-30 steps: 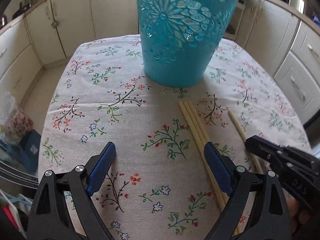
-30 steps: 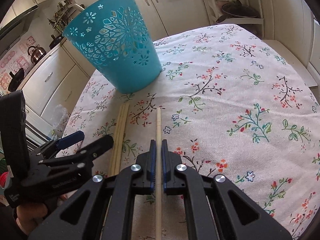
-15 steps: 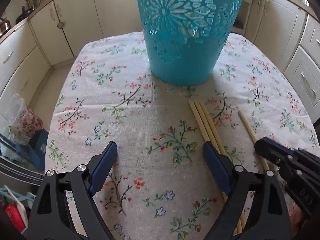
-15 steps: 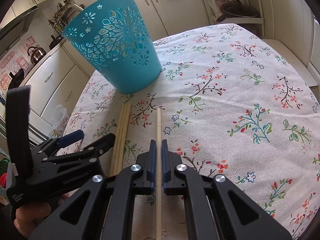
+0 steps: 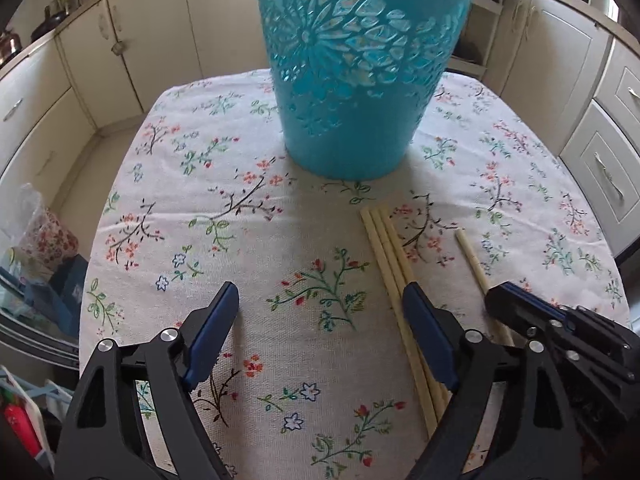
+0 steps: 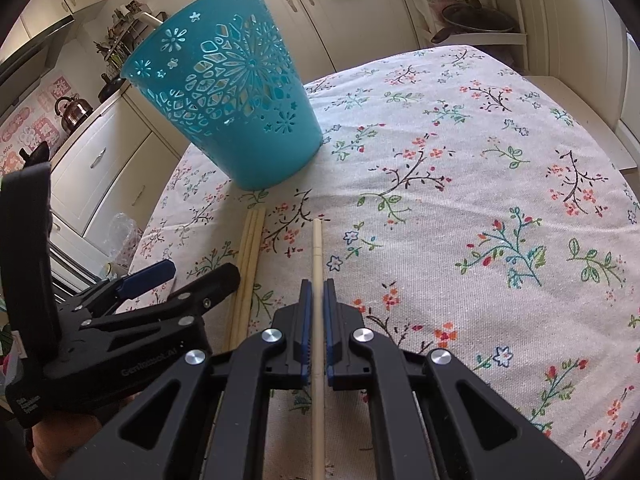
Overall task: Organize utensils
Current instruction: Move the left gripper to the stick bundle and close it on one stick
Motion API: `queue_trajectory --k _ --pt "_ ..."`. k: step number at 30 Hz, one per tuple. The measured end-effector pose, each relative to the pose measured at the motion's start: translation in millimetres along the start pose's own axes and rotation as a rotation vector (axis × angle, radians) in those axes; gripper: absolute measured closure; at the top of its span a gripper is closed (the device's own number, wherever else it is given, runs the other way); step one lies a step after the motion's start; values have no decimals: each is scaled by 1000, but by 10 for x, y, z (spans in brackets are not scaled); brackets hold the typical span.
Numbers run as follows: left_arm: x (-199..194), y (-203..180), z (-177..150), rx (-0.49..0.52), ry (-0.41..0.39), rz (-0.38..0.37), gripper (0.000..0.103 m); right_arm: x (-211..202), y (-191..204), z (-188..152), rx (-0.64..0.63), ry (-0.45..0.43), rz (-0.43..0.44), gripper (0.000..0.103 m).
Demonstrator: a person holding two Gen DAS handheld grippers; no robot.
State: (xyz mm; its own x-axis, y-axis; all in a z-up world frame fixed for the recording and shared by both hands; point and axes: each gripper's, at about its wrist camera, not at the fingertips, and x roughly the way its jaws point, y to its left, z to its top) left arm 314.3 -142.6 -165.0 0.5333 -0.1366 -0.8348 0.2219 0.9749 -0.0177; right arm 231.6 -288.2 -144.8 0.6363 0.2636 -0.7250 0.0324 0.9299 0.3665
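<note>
A single chopstick [image 6: 317,256] is clamped between the closed pads of the right gripper [image 6: 316,312], its rear end cut off by the frame edge. The left gripper [image 5: 320,320] is held wide open over the floral tablecloth [image 5: 248,216], nothing between its jaws. Three chopsticks [image 5: 386,256] lie together near the teal basket [image 5: 352,64], their lower ends hidden behind the left gripper's right finger, and the basket's rim is cut off in the left view.

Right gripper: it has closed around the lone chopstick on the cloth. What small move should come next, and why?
Probably a short lift straight up. The right gripper has its pads shut on the single chopstick, which seems to lie flat on the tablecloth. The teal basket stands upright ahead, so the stick must clear the cloth first. The left gripper is open beside the three chopsticks.
</note>
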Motion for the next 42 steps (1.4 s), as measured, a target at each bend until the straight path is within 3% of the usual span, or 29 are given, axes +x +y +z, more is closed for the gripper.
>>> queue_trajectory --k 9,11,17,19,22,26,30,33,38,42 --pt "42 10 -16 16 -1 18 23 3 0 0 0 0 -1 98" --pt "56 -8 0 38 -12 6 27 3 -2 0 1 0 0 98" --pt "79 -98 61 198 -45 -103 52 3 0 -4 5 1 3 98" --pt "76 -111 95 241 -35 -132 69 1 0 -4 7 0 4 98" --pt "84 -140 159 331 -7 -183 86 1 -3 0 10 1 6 98" --pt "94 -177 238 462 49 -246 91 -3 -4 -3 13 0 8 98" --pt "84 -225 245 628 79 -240 96 -7 -9 -7 19 -1 12 98" --pt "88 -152 290 611 98 -190 97 -5 -8 -5 19 -1 11 98" --pt "106 -80 305 503 104 -170 96 -7 -11 -6 20 -1 12 98" --pt "116 -153 304 505 91 -123 96 -6 -9 -6 21 -1 13 98"
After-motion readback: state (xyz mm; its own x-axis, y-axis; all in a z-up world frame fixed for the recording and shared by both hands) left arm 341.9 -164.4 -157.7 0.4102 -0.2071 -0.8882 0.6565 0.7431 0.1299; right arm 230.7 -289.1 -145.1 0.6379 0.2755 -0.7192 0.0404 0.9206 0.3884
